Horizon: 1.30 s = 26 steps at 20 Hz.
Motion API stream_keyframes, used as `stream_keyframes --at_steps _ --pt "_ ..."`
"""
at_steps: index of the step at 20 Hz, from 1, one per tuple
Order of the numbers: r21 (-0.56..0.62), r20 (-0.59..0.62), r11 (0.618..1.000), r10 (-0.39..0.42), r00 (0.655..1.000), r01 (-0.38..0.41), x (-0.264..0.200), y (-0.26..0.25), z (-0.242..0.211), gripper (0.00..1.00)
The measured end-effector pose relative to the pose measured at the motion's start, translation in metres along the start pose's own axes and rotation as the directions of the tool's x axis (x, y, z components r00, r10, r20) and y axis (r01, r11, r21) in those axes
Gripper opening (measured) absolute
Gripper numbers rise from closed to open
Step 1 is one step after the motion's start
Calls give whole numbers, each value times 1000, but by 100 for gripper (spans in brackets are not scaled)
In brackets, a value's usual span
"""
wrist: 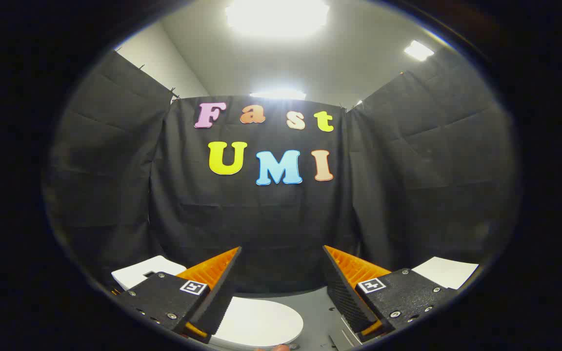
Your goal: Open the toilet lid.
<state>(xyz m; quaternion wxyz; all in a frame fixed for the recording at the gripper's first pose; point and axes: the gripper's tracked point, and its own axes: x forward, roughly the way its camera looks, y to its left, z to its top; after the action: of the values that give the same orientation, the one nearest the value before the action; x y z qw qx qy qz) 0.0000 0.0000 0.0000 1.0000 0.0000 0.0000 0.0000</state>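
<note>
A smooth, matt white toilet lid (261,322) lay on a flat grey surface (317,304) beneath the gripper (281,282), whose spread fingers (342,280) showed ribbed, rough-textured faces and held nothing. Creased, matt black cloth (271,219) hung behind, with matt white sheets (447,272) nearby.

Between the spread gripper (281,287) jaws the way is free above the closed toilet lid (259,322).

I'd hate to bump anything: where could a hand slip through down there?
The open claw has a wide gap, with bare grey surface between the white lid and the right finger. It is tighter where the left finger overlaps the lid. White sheets flank both sides.
</note>
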Motion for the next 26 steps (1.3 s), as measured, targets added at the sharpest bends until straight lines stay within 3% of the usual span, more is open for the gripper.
stream_keyframes --at_steps 11,26 --pt "43 -28 999 16 999 -14 6 1 -15 96" --pt "107 -45 993 -47 998 51 14 -19 -33 96"
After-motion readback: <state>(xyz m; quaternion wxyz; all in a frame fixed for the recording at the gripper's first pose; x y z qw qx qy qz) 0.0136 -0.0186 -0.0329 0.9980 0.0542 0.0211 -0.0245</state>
